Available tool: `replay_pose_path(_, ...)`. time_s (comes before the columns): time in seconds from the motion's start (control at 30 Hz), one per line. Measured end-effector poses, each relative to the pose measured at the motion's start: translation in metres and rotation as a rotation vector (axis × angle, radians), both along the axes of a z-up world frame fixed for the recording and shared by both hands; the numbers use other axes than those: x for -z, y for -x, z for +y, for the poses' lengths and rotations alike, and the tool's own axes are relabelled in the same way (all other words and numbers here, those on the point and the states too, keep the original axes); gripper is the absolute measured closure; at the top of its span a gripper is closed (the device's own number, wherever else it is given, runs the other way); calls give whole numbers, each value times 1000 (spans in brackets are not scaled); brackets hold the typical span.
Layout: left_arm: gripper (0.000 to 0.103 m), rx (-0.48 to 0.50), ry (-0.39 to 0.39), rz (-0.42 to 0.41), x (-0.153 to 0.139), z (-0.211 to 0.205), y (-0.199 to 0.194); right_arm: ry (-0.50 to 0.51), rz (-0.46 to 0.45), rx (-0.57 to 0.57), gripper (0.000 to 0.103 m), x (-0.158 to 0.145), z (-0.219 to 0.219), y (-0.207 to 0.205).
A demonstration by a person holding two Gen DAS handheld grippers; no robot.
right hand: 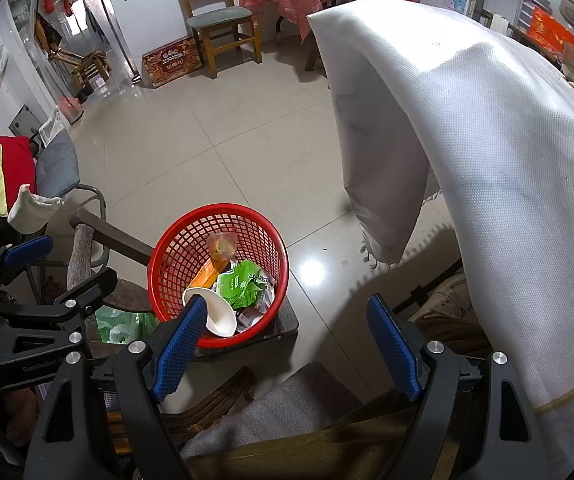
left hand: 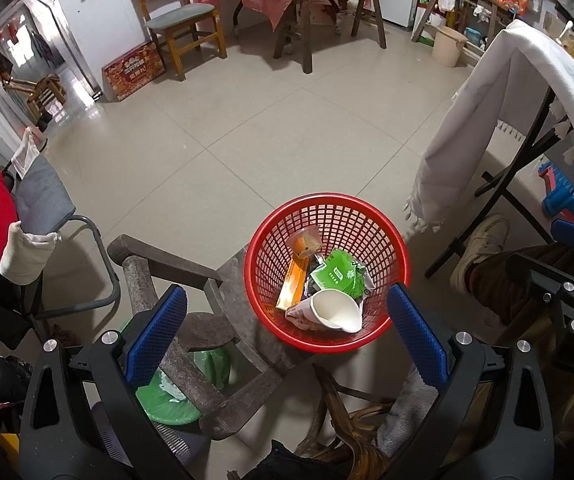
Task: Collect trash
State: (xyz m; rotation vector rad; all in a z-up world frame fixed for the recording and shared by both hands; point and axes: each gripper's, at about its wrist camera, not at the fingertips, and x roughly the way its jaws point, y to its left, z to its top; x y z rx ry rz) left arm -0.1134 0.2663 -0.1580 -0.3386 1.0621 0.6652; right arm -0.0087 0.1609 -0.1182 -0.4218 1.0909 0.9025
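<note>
A: Left gripper [left hand: 287, 326] had its blue pads spread wide, nothing between them. I had it angled down over the red basket [left hand: 371, 216], not touching it

B: And the right one?

A: Right gripper [right hand: 289, 346] was spread wide too, empty. Its left pad [right hand: 179, 344] overlapped the basket rim in the right wrist view, but I couldn't tell if it touched

B: Where was the trash?

A: All in the basket. White paper cup [left hand: 337, 310] lay on its side at the near edge, mouth toward the camera. Green packet [left hand: 337, 274] sat just behind it, orange box [left hand: 293, 284] leaned to the left of that, and a small clear plastic cup [left hand: 306, 242] with something orange inside sat at the far side. Crumpled wrappers were under the cup, too jumbled to name

B: Basket on the floor?

A: No, it sat on a dark wooden stool [right hand: 287, 322], next to a rough wooden chair [left hand: 191, 300]. Green plastic bag [left hand: 167, 396] lay underneath that chair

B: Anything else near?

A: White cloth [right hand: 487, 160] hung over a folding frame on the right, well apart from the basket. A person's shoe [left hand: 479, 248] and brown trouser leg [left hand: 515, 276] showed right of the basket in the left wrist view. Tiled floor [left hand: 227, 152] beyond looked bare, with a wooden chair with a grey seat [left hand: 183, 20] at the back wall
</note>
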Motion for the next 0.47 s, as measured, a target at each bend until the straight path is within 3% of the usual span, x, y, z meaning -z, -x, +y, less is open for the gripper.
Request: replay_pose_path(0.47, 7, -12, 6, 12, 5, 1, 2, -3, 3, 4, 22, 1, -1, -2)
